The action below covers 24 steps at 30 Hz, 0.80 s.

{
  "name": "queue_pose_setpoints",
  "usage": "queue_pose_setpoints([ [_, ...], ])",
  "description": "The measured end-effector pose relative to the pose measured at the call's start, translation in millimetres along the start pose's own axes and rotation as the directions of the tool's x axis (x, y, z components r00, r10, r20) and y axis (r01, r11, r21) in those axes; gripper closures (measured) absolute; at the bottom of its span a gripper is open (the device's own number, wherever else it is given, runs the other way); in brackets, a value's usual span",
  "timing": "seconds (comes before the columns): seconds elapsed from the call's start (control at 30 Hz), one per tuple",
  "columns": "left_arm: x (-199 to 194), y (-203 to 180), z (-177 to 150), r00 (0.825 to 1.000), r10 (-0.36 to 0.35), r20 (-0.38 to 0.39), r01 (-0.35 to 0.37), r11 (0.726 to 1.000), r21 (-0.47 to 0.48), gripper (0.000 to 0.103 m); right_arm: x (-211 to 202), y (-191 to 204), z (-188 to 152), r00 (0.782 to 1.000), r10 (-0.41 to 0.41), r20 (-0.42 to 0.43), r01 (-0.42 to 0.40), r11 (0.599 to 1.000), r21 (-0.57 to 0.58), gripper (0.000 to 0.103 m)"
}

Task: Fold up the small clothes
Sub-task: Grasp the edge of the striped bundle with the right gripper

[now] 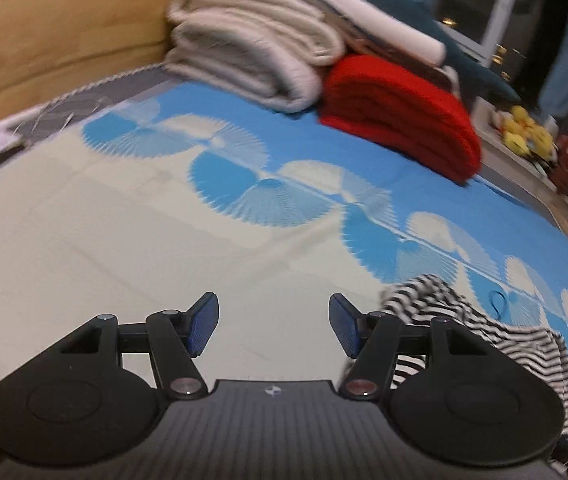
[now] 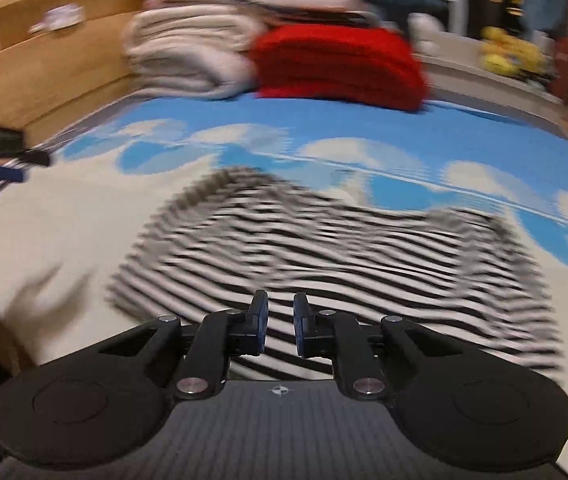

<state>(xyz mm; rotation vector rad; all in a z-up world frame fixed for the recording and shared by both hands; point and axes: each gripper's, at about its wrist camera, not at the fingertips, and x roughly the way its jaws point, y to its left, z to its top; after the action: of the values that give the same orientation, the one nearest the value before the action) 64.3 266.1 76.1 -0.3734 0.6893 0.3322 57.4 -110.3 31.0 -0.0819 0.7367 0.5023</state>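
Note:
A black-and-white striped small garment [image 2: 324, 248] lies spread and rumpled on the bed, blurred by motion in the right wrist view. My right gripper [image 2: 280, 326] hovers over its near edge with the jaws nearly closed, a narrow gap between the pads and nothing clamped that I can see. My left gripper [image 1: 274, 324] is wide open and empty above the cream part of the bed cover, left of the garment's bunched end [image 1: 456, 320]. The left gripper also shows at the far left of the right wrist view [image 2: 4, 156].
The bed cover [image 1: 164, 216] is cream and blue with fan patterns. Folded cream blankets [image 1: 252, 52] and a folded red blanket [image 1: 400, 116] are stacked at the far end. A wooden headboard [image 1: 56, 28] stands left. A shelf with yellow toys [image 1: 524, 132] lies right.

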Motion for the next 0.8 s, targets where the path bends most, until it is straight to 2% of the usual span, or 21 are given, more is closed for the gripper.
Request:
queue_pose_setpoints([
  [0.2, -3.0, 48.3, 7.8, 0.999, 0.034, -0.015, -0.035, 0.995, -0.093, 0.036, 53.2, 90.2, 20.4, 0.988, 0.147, -0.038, -0.152, 0.971, -0.183, 0.087],
  [0.23, -3.2, 55.2, 9.0, 0.999, 0.037, -0.018, -0.038, 0.994, -0.105, 0.036, 64.1, 105.0, 21.9, 0.985, 0.162, -0.066, -0.173, 0.962, -0.213, 0.078],
  [0.37, -0.8, 71.0, 12.5, 0.999, 0.041, -0.028, -0.044, 0.99, -0.134, 0.036, 108.8, 152.2, 19.1, 0.972, 0.173, -0.158, -0.216, 0.922, -0.321, 0.064],
  [0.43, 0.5, 77.4, 14.5, 0.999, 0.04, -0.033, -0.045, 0.989, -0.141, 0.036, 130.8, 165.1, 14.6, 0.965, 0.152, -0.212, -0.219, 0.913, -0.344, 0.055],
  [0.53, 4.2, 83.9, 16.7, 0.999, 0.032, -0.042, -0.038, 0.989, -0.144, 0.036, 158.0, 173.8, 5.5, 0.953, 0.09, -0.288, -0.202, 0.899, -0.39, 0.051],
  [0.6, 6.7, 85.7, 17.2, 0.998, 0.026, -0.05, -0.032, 0.989, -0.141, 0.036, 161.9, 177.2, 2.2, 0.958, 0.084, -0.274, -0.196, 0.89, -0.411, 0.049],
  [0.7, 11.0, 85.5, 18.3, 0.998, 0.023, -0.054, -0.03, 0.992, -0.124, 0.036, 165.9, 173.5, 4.8, 0.962, 0.077, -0.263, -0.18, 0.902, -0.393, 0.05],
  [0.8, 14.8, 86.0, 19.0, 0.998, 0.022, -0.058, -0.029, 0.993, -0.115, 0.036, 166.1, 168.1, 2.8, 0.966, 0.066, -0.249, -0.16, 0.91, -0.383, 0.059],
])
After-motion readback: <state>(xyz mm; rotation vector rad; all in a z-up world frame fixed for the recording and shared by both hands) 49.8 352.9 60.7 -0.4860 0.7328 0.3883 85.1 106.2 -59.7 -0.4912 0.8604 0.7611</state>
